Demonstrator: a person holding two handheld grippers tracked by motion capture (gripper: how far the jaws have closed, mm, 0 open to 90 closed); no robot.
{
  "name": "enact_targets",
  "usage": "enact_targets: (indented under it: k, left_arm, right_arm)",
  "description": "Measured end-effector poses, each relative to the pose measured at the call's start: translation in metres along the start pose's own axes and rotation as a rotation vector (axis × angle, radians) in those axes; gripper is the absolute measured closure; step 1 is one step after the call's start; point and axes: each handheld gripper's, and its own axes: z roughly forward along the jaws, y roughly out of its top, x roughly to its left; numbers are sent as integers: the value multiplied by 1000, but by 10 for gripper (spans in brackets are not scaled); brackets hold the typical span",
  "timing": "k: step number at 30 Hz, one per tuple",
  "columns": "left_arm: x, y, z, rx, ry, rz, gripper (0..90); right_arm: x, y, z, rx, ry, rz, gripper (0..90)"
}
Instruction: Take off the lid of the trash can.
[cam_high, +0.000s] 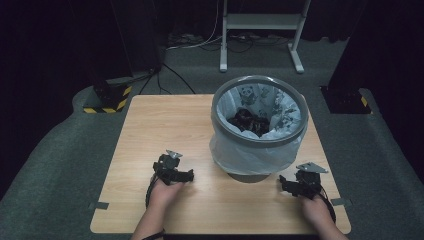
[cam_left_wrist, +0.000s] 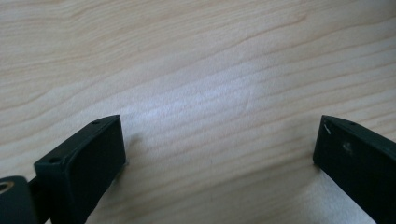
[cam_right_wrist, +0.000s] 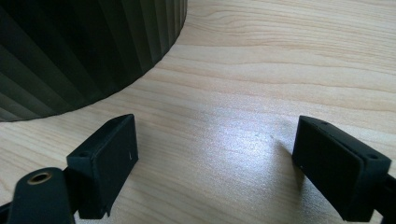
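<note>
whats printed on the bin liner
Pandas on a white bin liner, clearest in the high view.

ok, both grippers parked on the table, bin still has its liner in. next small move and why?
Probably bring the right gripper up to the bag overhang below the bin rim. Both it and the left gripper stand open with bare table between the jaws, and the right one sits nearer the bin.

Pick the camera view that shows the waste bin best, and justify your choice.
The high view: the whole waste bin shows, with its grey rim, panda-print liner and dark contents. The right gripper view gives just a slice of its ribbed dark wall near the open tongs. The left gripper view offers bare table.
</note>
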Motion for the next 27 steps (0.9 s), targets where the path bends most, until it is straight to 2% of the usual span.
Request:
enact_targets:
  k: [3, 5, 6, 8, 12, 15, 20, 24, 27]
  left_arm:
    - [-2, -4, -6, 20, 11, -12, 37]
    - [-2, -5, -12, 15, 10, -15, 39]
    - [-2, -6, -16, 13, 7, -29, 40]
    - [0, -6, -23, 14, -7, -45, 41]
    - [1, 0, -31, 39, -61, -70, 47]
    - [-1, 6, -34, 67, -89, -60, 59]
    - [-8, 21, -35, 79, -88, 3, 59]
    - [-9, 35, -36, 99, -107, 13, 59]
    - [-6, 44, -36, 161, -97, 10, 69]
  right_arm:
    - [1, 2, 3, 3, 6, -3, 116]
    - [1, 3, 4, 5, 13, -6, 115]
    - [1, 4, 5, 4, 16, -14, 110]
    - [1, 5, 5, 7, 20, -13, 105]
    - [1, 5, 6, 7, 22, -14, 103]
    - [1, 5, 6, 7, 23, -16, 104]
    - [0, 5, 6, 6, 25, -21, 103]
    - [0, 5, 6, 4, 28, -24, 103]
    - [0, 6, 6, 8, 32, -22, 102]
